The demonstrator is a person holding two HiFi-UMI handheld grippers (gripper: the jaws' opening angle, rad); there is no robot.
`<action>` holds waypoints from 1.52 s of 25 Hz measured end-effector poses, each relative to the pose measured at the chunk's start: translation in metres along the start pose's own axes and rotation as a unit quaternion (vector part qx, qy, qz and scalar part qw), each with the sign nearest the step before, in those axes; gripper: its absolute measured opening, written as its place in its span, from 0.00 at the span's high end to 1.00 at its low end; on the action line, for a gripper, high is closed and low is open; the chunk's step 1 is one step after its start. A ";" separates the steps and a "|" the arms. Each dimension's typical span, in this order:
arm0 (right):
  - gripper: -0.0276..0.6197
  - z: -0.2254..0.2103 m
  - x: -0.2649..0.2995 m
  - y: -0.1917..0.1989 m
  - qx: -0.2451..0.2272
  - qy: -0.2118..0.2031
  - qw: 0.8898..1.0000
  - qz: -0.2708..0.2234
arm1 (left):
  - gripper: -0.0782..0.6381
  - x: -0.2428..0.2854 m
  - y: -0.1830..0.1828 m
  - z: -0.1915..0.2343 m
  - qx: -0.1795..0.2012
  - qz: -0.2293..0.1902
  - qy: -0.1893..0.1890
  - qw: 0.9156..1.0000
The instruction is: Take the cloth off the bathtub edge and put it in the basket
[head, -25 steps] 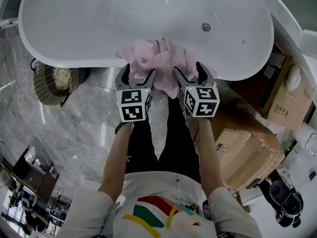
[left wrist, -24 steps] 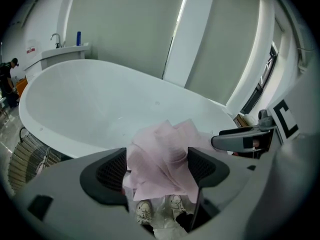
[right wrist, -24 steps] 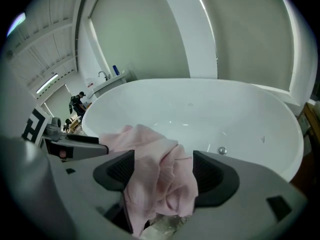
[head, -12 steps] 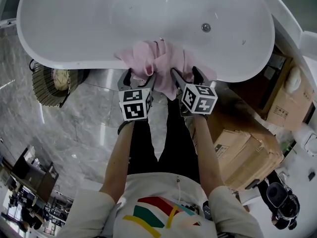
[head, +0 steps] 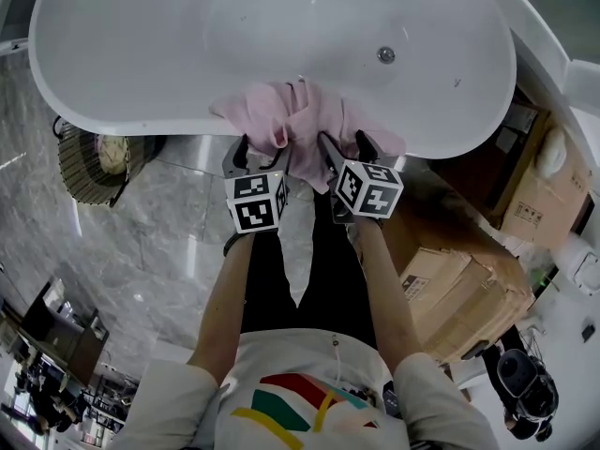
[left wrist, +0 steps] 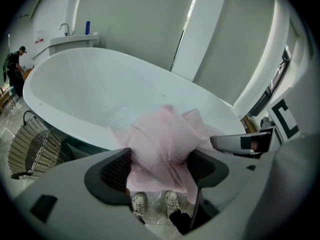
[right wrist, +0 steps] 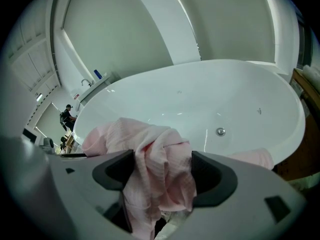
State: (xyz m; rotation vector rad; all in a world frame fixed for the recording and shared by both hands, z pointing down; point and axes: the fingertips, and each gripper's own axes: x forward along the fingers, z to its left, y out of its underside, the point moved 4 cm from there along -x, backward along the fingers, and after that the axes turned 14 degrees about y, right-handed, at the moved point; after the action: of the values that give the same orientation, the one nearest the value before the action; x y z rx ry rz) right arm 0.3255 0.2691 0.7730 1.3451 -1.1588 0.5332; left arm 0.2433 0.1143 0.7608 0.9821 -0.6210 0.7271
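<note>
Cloth (head: 291, 111) on bathtub (head: 122, 111) edge, bunched between wide-apart jaws of left gripper (head: 262, 154), unclamped. Likewise inside right gripper (head: 343, 146), jaws just opening wider.

The grey marble-patterned floor (head: 141, 242) carries a white freestanding bathtub (head: 141, 45), a dark wire basket (head: 75, 172) standing just beside the tub at the head view's left and partly under its rim, and stacked cardboard boxes (head: 459, 289) at the right of the tub. A crumpled pink cloth (head: 291, 120) lies draped over the tub's near edge, part resting inside the basin and part hanging down the outer wall. The basket appears to hold a pale rounded item (head: 105, 148), not identifiable at this size.
</note>
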 end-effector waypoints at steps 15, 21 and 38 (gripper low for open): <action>0.72 0.009 -0.004 0.004 0.020 -0.026 0.999 0.011 | 0.57 0.005 0.008 -0.004 -0.071 0.002 0.075 0.995; 0.80 0.009 -0.008 0.003 0.030 -0.031 0.999 0.008 | 0.64 0.001 0.005 -0.009 -0.061 -0.005 0.043 0.997; 0.85 0.024 -0.043 -0.019 0.017 -0.046 0.998 -0.029 | 0.79 -0.024 -0.027 -0.027 -0.042 -0.037 0.041 0.998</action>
State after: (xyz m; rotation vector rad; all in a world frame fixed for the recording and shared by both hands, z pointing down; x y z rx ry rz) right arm 0.3169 0.2556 0.7229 1.4406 -1.1873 0.4549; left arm 0.2535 0.1227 0.7173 0.8893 -0.5375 0.6669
